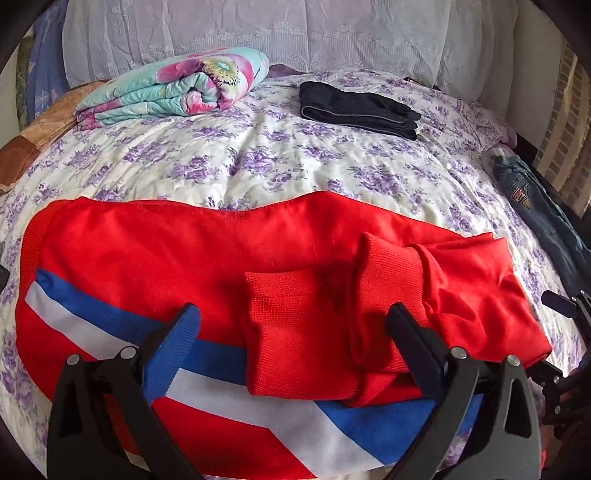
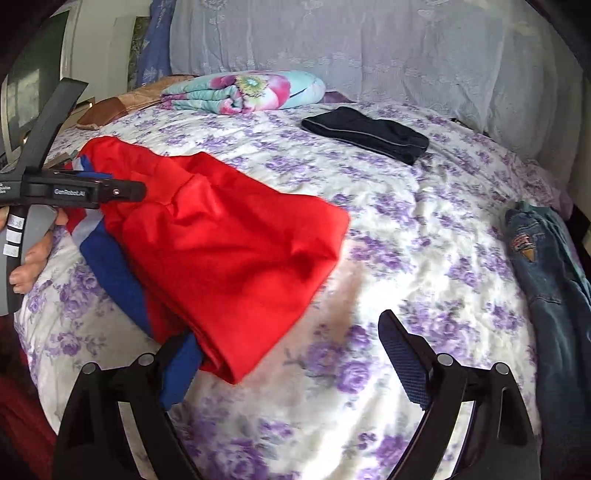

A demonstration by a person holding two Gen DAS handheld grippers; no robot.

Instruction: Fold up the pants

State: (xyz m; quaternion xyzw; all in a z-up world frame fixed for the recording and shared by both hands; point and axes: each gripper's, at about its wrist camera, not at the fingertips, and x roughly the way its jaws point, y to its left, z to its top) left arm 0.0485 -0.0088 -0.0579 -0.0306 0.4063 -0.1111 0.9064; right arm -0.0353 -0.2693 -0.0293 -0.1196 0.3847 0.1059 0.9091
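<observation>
Red pants [image 1: 207, 251] with blue and white stripes lie folded across the flowered bed, their two ribbed cuffs [image 1: 295, 332] turned back on top. My left gripper [image 1: 295, 328] hangs just over them, open wide. The cuffs lie between its fingers and the pads do not press them. In the right wrist view the pants [image 2: 229, 243] lie to the left. My right gripper [image 2: 293, 354] is open over bare bedspread, and the pants' near corner covers the tip of its left finger. A hand [image 2: 29, 258] holds the left tool at that view's left edge.
The bedspread [image 1: 280, 162] is white with purple flowers. A folded floral quilt [image 1: 177, 88] and folded black pants [image 1: 354, 107] lie at the back. Blue jeans [image 2: 554, 295] hang at the right edge. A lace curtain [image 1: 295, 33] is behind the bed.
</observation>
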